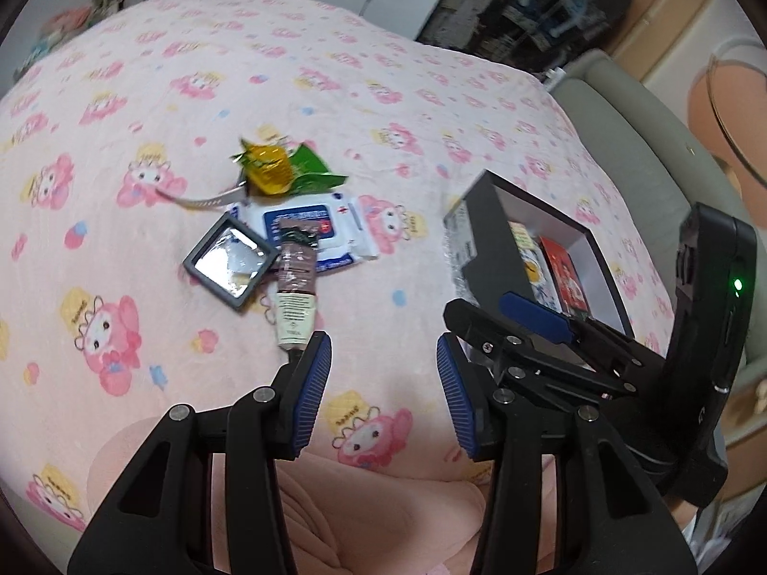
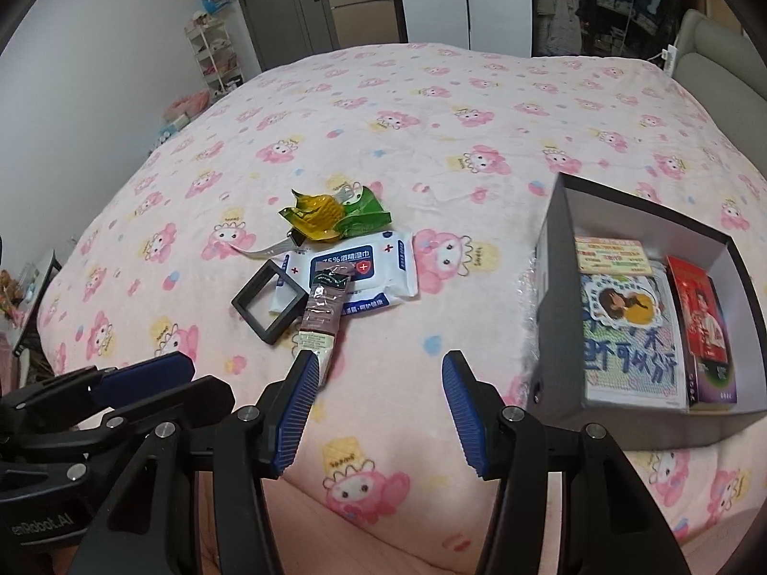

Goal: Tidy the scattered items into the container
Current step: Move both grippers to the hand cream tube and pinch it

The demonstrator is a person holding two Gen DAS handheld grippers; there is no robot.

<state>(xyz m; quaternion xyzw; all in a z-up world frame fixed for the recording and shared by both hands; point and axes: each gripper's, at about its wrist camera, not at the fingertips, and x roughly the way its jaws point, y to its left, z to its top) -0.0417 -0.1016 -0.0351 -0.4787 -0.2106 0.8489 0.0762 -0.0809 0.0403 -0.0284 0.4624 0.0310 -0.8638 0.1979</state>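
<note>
Both grippers hovered low over the near edge of a bed covered by a pink cartoon-print blanket (image 2: 431,110), each with its blue-padded fingers spread wide and nothing between them. The left gripper (image 1: 383,383) pointed at bare blanket, with the scattered pile ahead and slightly to its left; the right gripper (image 2: 378,407) sat just beside it, the pile ahead to its left and the container to its right. Nearest the grippers lay a brown tube (image 2: 325,316), its pale end just past the tip of each gripper's left finger and partly covered by that finger in both views. The tube rested across a wet-wipes pack (image 2: 354,270), and a small square black frame (image 2: 270,302) lay touching the pack's left side. Beyond these sat a crumpled yellow and green wrapper (image 2: 331,215), with a grey strap (image 1: 201,201) trailing out from beneath it; what the strap belonged to could not be made out. The container, a dark open box (image 2: 551,287), stood well apart from the pile on the right, with something like bubble wrap against its left wall. Inside it lay an illustrated booklet (image 2: 628,335) and a red packet (image 2: 700,330). In the left wrist view the right gripper hid the box's near end, and motion blur softened the print on every item.
</note>
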